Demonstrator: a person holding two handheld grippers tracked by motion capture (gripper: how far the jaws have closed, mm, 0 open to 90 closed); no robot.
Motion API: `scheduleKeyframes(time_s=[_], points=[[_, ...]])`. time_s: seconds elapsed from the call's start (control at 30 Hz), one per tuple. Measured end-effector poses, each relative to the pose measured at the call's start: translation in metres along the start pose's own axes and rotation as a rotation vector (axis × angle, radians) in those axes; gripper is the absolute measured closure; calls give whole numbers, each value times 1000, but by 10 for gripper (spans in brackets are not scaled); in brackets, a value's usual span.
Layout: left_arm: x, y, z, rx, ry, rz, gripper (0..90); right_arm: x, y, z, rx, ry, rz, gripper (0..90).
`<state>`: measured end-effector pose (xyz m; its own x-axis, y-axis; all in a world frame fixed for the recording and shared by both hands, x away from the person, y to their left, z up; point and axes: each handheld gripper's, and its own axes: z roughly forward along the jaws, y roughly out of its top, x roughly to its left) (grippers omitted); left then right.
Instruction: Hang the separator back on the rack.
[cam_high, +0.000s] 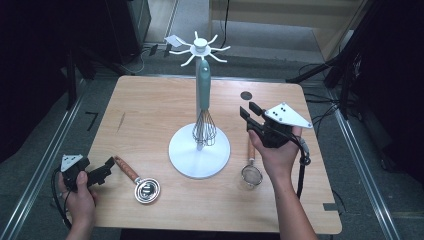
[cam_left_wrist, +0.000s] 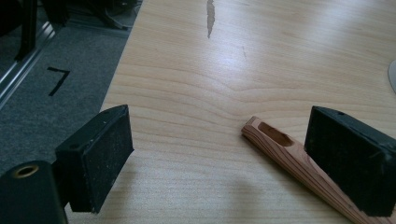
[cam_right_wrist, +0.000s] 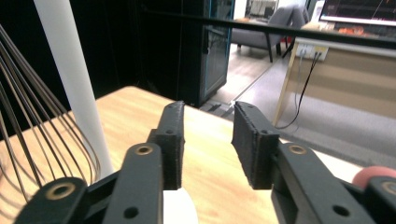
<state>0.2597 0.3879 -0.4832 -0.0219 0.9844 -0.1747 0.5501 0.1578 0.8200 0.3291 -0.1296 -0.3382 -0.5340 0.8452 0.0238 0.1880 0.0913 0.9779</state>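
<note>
Pale wood-grain table (cam_high: 150, 110), wire metal whisk (cam_high: 204, 129)

Wood-handled steel measuring spoon (cam_left_wrist: 299, 163): in the left gripper view the handle is partly covered by a black jaw and its bowl is cut off at the frame edge. Wood-handled mesh strainer (cam_high: 251, 170): handle partly hidden behind the right hand (cam_high: 278, 155). Wire whisk (cam_right_wrist: 28, 116): cut off at the left edge of the right gripper view. White round stand base (cam_left_wrist: 392, 74): a mere sliver at the frame edge.

Whisk (cam_high: 204, 107): teal handle, wire loops down, hanging upright on the white stand (cam_high: 199, 150) (just left of the right jaws). Measuring cup (cam_high: 140, 182): steel bowl, wooden handle, flat; handle tip by the left gripper's right jaw. Strainer (cam_high: 251, 170): wooden handle, flat, below the right jaws.
</note>
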Motion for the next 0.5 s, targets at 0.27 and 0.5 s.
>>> scheduleKeyframes(time_s=[0.27,0.5], points=[[0,0,0,0,1,-1,80,-7,-32,-3,87,18,22,775],[0,0,0,-1,1,-1,80,-14,-57,-6,154,36,54,848]])
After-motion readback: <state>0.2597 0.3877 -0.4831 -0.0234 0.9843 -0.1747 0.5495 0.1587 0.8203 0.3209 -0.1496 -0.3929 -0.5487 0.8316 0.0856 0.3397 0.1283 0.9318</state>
